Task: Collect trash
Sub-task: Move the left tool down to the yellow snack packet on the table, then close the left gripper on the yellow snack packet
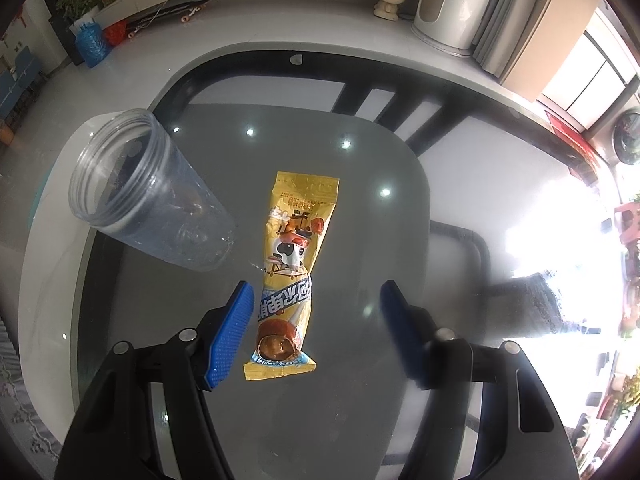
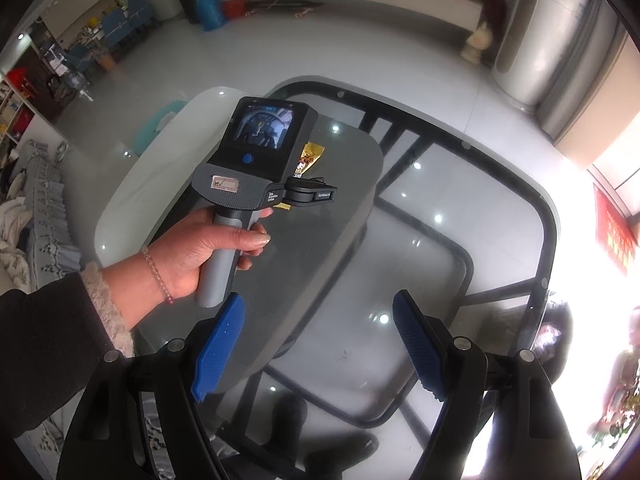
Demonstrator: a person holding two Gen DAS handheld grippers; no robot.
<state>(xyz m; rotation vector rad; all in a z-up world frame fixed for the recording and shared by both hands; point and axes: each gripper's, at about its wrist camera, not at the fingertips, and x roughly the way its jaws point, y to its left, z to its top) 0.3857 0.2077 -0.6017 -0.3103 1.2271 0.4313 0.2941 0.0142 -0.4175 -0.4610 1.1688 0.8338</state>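
Observation:
A yellow snack wrapper (image 1: pixel 289 276) lies flat on the dark glass table (image 1: pixel 360 208). My left gripper (image 1: pixel 318 294) is open just above it, blue fingers (image 1: pixel 230 332) on either side of the wrapper's near half, not touching. A clear plastic cup (image 1: pixel 148 192) stands upright on the table left of the wrapper. In the right wrist view my right gripper (image 2: pixel 320 312) is open and empty, held above the table's near edge. There a hand holds the left gripper's body (image 2: pixel 260 148), and a strip of the wrapper (image 2: pixel 308 158) shows behind it.
The glass table (image 2: pixel 440 184) has a dark frame and a lower shelf. A white rounded piece (image 2: pixel 132 184) adjoins its left side. A sofa (image 2: pixel 36 216) stands far left. Beyond lie open floor, a white air conditioner (image 1: pixel 448 4) and a low cabinet.

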